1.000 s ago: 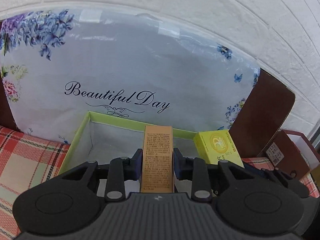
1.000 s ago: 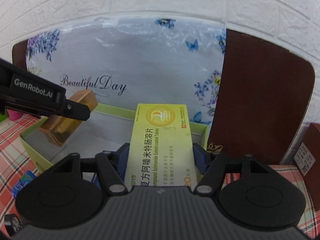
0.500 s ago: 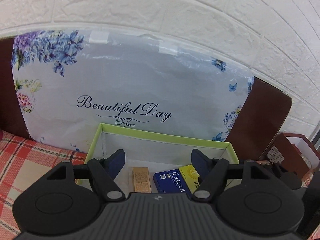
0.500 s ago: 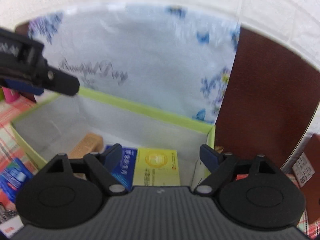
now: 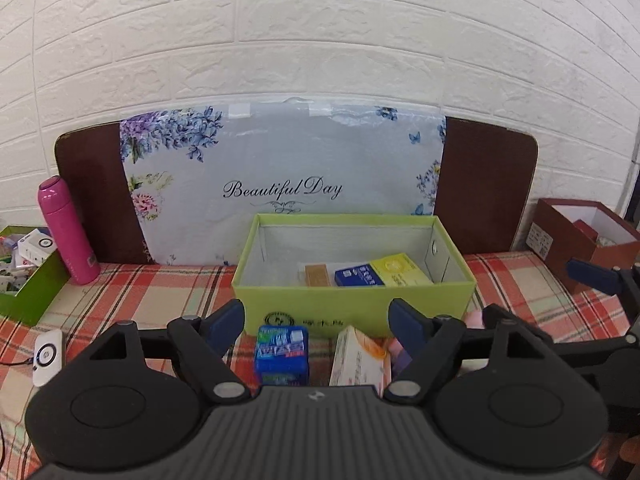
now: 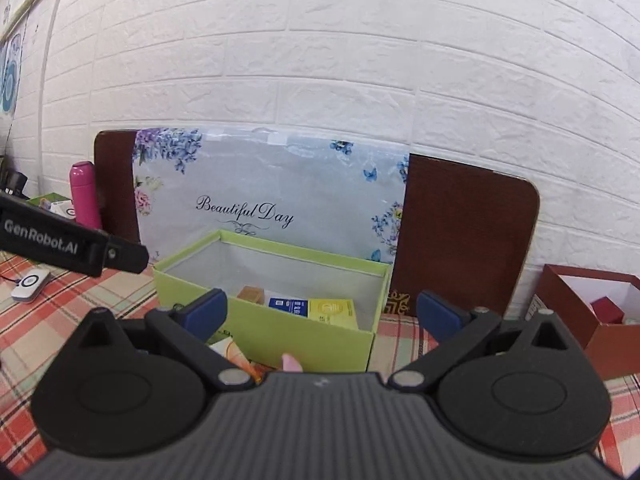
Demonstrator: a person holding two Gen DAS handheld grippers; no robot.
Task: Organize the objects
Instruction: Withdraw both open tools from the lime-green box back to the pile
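My left gripper (image 5: 316,316) and right gripper (image 6: 320,310) hang spread and empty; three cartons lie inside the green box (image 5: 352,308) at twelve o'clock, leaving the blue pack (image 5: 281,354) beneath for collecting.

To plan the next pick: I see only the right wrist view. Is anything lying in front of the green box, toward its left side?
Observer: Yes. A blue packet sits on the checked cloth, just in front of the green box.
Operator: Is the left gripper free to take it?
Observer: The left gripper is open and holds nothing; the packet shows between its two fingers.
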